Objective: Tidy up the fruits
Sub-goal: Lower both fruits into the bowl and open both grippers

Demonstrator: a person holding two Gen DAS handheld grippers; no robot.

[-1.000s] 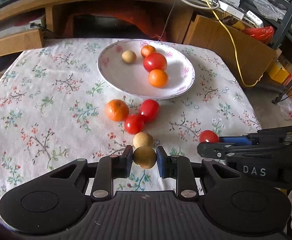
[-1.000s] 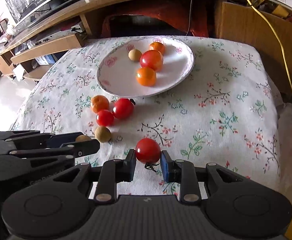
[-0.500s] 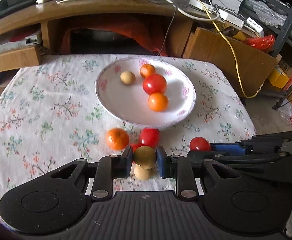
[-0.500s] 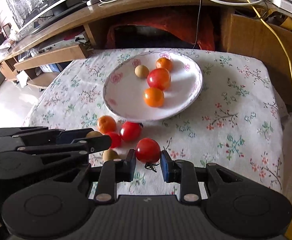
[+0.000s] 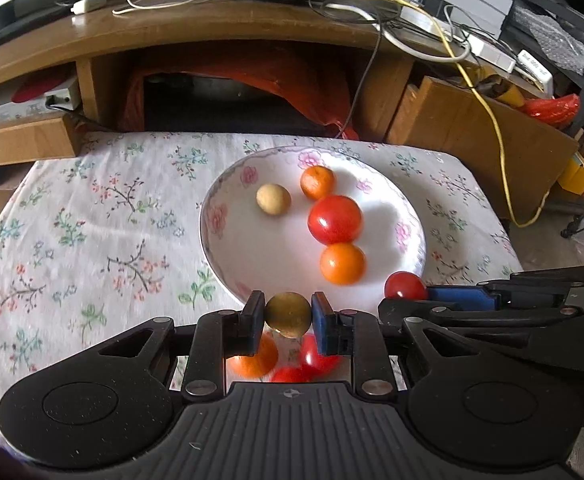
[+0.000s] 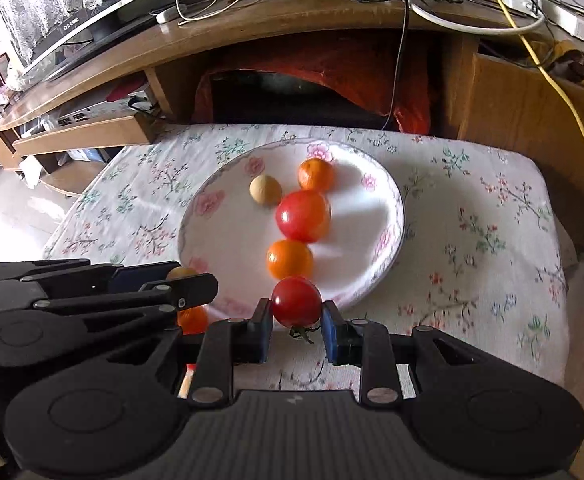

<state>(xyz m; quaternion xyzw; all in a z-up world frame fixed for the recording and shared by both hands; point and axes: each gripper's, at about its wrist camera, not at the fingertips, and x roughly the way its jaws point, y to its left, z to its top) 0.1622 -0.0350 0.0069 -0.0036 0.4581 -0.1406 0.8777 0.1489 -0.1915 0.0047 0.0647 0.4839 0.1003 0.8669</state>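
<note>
Now the left tongs sit clamped on a small round brownish-gold fruit, held over the near rim of the white floral-edged plate. Beside them, the right tongs pinch a glossy red tomato at that same rim, above the floral-clothed surface.

White plate, pink-flower rim; floral tablecloth; red tomato; brown-gold fruit.
</note>
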